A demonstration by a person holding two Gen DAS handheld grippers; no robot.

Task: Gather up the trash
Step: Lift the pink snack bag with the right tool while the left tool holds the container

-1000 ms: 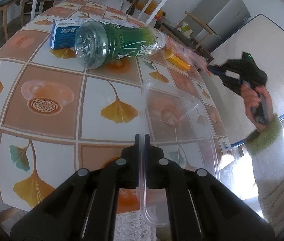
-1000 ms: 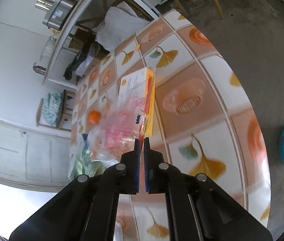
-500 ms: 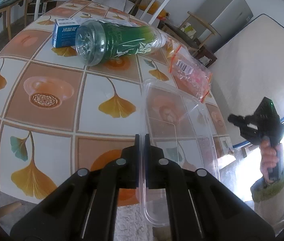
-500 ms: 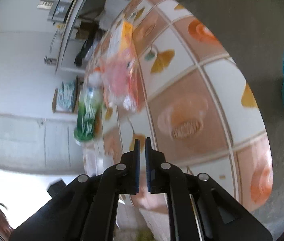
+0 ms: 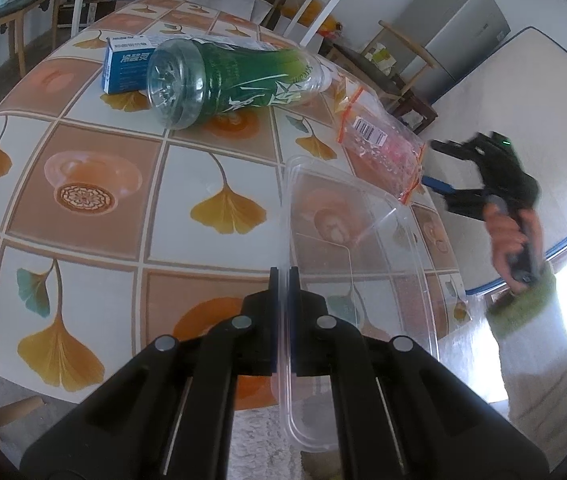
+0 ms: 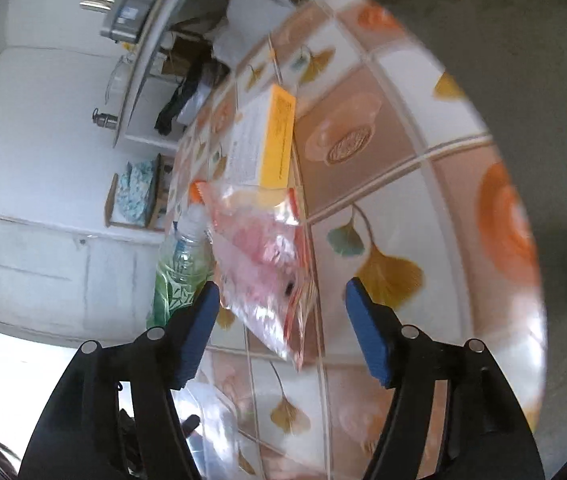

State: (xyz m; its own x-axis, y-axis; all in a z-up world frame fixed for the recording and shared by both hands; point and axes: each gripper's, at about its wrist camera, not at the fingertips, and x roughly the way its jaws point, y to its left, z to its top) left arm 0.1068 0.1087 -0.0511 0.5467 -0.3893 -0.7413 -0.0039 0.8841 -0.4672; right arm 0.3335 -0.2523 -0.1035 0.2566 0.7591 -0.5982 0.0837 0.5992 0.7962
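Two grippers in play. Clear rectangular plastic tray (image 5: 347,240) pinched at rim by left gripper (image 5: 282,280), over near edge of ginkgo-patterned tiled table (image 5: 95,208). Crinkled clear zip bag with pink contents (image 6: 267,264) at 12 o'clock of right gripper (image 6: 279,300), jaws spread wide. Green plastic bottle (image 5: 239,80) lies at 11 o'clock of tray, blue-white carton (image 5: 125,66) beside it.

Right tool (image 6: 279,308) now spread wide, where half a second ago nearly closed. Swung back up from below the desk (image 5: 95,184) edge toward the crinkled pink-tinted bag (image 6: 267,264), now between the blue pads (image 6: 363,332), seemingly untouched.
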